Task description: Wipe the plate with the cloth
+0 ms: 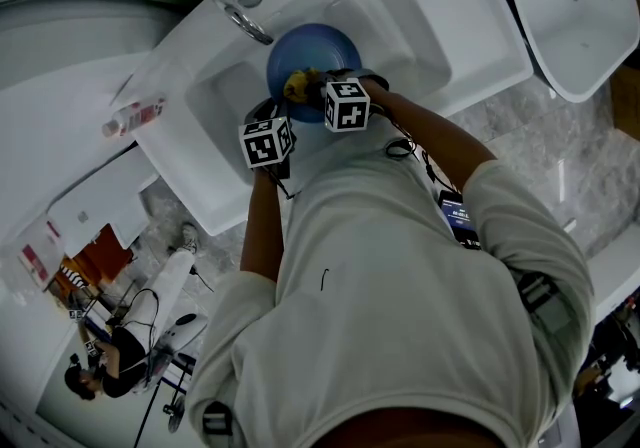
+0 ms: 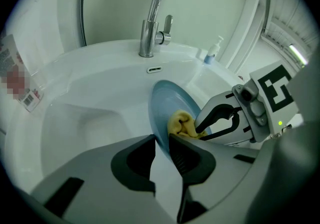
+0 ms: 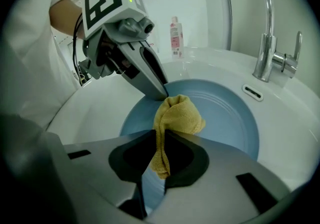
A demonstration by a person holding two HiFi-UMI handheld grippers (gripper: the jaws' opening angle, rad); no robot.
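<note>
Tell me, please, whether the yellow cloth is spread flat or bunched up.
Bunched up: the cloth is a crumpled wad pinched between the right gripper's jaws, its end against the blue plate.

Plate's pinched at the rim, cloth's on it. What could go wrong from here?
1. The left gripper holds the plate only by its rim, tilted up in the sink. Wiping pressure may lever it loose.
2. The right gripper pinches just a thin fold of the cloth, which may drag out.
3. The cloth sits right beside the left gripper, so the two may collide.
</note>
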